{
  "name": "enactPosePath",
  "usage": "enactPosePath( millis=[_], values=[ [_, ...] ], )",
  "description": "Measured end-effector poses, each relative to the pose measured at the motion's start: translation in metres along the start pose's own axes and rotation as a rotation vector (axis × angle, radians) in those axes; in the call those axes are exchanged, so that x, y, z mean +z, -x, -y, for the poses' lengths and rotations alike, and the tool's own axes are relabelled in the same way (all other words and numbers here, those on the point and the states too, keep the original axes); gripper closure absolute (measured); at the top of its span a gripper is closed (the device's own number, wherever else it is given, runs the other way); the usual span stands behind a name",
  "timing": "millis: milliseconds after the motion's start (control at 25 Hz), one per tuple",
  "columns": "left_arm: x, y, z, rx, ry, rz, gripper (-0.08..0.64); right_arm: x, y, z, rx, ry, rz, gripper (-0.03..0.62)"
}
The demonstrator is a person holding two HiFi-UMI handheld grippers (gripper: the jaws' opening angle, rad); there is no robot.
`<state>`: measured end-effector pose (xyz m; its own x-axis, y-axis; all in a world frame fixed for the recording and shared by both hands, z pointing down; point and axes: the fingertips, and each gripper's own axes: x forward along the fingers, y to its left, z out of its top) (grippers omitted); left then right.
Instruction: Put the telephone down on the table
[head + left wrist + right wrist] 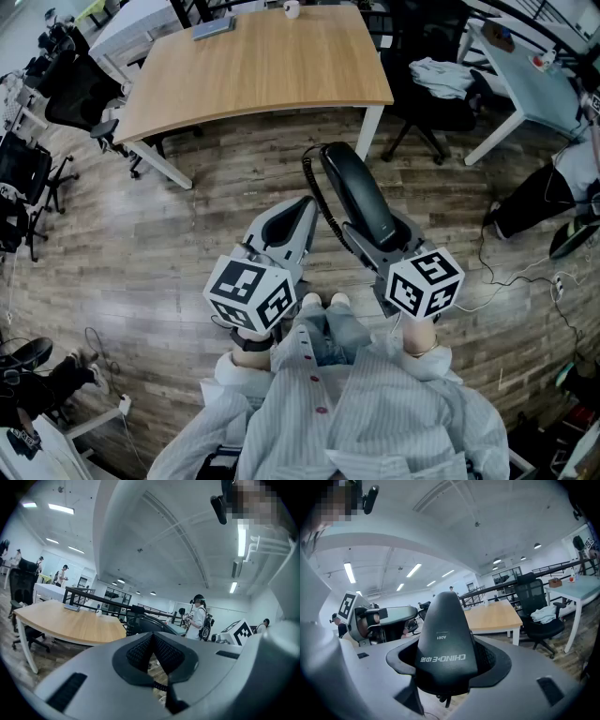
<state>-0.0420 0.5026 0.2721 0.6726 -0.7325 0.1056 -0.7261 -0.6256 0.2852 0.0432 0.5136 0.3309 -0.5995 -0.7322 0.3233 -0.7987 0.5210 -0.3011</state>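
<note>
Head view with the two gripper views. The right gripper (pixel 382 234) has its jaws clenched on the telephone (pixel 354 183), a black handset gripped near its lower end; the handset rises forward out of the jaws and slants up and to the left in the head view, held in the air above the wooden floor (pixel 187 244) and well short of the bench (pixel 262 66). In the right gripper view the handset fills the gap between the dark pads, one pad against each of its sides, and white lettering shows on its back. A black coiled cord (pixel 317 192) leaves the handset's far end and runs back down along its left side toward the right gripper. The left gripper (pixel 298 211) lies just beside the right one, to its left, with its jaws brought together at the tips and nothing between them. The bench, light wood with white legs, stands ahead of both grippers and carries a flat grey object (pixel 214 28) and a white cup (pixel 292 8) at its far edge. A black office chair (pixel 441 80) draped with pale cloth stands to the right of the bench.
</note>
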Motion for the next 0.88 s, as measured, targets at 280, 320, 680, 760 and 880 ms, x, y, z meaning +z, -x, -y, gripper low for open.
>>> enactPosePath(
  millis=[280, 320, 680, 760, 880],
  values=[
    [-0.004, -0.004, 0.006, 0.001, 0.007, -0.008, 0.551, -0.001, 0.004, 0.0, 0.032, -0.041, 0.007, 0.285],
    [-0.003, -0.005, 0.007, 0.004, 0.006, -0.006, 0.551, -0.001, 0.005, 0.001, 0.038, -0.048, 0.009, 0.285],
    [-0.003, -0.014, 0.012, 0.053, -0.011, 0.022, 0.551, 0.002, 0.008, 0.014, 0.097, -0.046, 0.017, 0.285],
    [-0.002, -0.015, 0.012, 0.064, -0.009, 0.032, 0.551, 0.004, 0.008, 0.016, 0.11, -0.039, 0.016, 0.285],
    [0.001, -0.017, 0.015, 0.077, -0.009, 0.043, 0.551, 0.009, 0.01, 0.017, 0.127, -0.032, 0.014, 0.285]
  ],
)
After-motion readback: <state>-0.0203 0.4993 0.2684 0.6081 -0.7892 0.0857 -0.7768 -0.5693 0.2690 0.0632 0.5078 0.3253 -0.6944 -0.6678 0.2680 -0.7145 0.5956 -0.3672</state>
